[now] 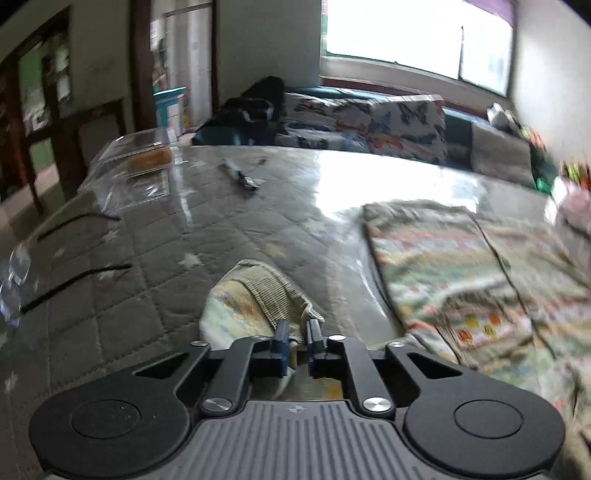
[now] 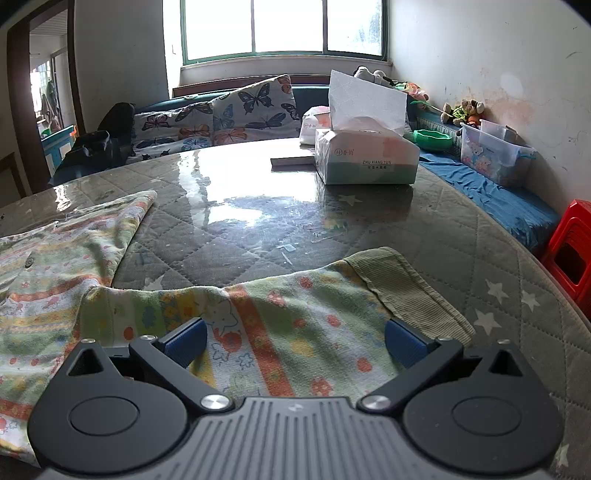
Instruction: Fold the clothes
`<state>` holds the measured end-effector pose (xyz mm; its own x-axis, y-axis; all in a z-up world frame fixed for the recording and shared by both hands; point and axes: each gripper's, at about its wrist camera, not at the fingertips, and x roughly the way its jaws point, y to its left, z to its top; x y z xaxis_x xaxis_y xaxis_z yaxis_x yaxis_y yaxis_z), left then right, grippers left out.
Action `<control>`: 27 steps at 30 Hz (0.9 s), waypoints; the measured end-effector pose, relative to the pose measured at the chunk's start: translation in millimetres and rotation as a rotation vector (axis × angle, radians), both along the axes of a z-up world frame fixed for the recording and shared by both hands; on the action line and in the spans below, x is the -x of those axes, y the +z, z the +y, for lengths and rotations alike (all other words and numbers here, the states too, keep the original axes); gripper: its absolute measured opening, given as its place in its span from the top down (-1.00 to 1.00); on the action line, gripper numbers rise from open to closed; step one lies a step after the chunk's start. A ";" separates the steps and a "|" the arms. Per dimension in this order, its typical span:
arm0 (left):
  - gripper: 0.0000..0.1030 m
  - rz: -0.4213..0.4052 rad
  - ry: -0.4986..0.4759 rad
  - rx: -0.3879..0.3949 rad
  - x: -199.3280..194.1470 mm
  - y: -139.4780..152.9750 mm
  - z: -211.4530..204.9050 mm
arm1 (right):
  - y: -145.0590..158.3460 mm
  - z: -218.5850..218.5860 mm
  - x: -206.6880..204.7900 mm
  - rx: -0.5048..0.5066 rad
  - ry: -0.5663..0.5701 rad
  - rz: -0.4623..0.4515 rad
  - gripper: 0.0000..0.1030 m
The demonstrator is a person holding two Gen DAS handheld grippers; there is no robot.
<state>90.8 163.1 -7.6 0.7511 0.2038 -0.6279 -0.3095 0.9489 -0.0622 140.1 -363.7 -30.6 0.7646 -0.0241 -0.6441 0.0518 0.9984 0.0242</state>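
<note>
Covering table (image 2: 424,229): glossy quilted star cloth; left hand-held gripper (image 1: 297,330) pinching garment cuff (image 1: 273,291); right hand-held gripper (image 2: 295,341) spread wide.

left gripper (image 1: 297,334) — jaws pinching sleeve cuff (image 1: 275,291)

— What is seen on the quilted table cover (image 2: 461,236)?
— A tissue box (image 2: 365,158) is set at the far side.
— And beyond it?
— Butterfly cushions (image 2: 221,118) are propped under the window (image 2: 284,26); a red stool (image 2: 572,247) is placed right.
</note>
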 end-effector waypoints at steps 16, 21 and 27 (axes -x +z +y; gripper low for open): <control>0.86 -0.051 0.371 0.084 91.1 8.9 88.0 | 0.1 1.0 -1.4 0.008 0.001 0.002 -1.00; 0.84 -0.059 0.288 0.012 81.7 20.0 58.3 | 0.0 1.6 -1.6 0.008 0.000 0.002 -1.00; 0.62 -0.118 0.325 -0.044 86.5 41.6 55.8 | -0.4 1.7 -1.5 0.006 0.000 0.002 -1.00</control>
<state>4.3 219.0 34.0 0.7091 0.4693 -0.5262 -0.5893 0.8042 -0.0769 141.7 -362.1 -31.0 0.7634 -0.0280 -0.6454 0.0520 0.9985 0.0181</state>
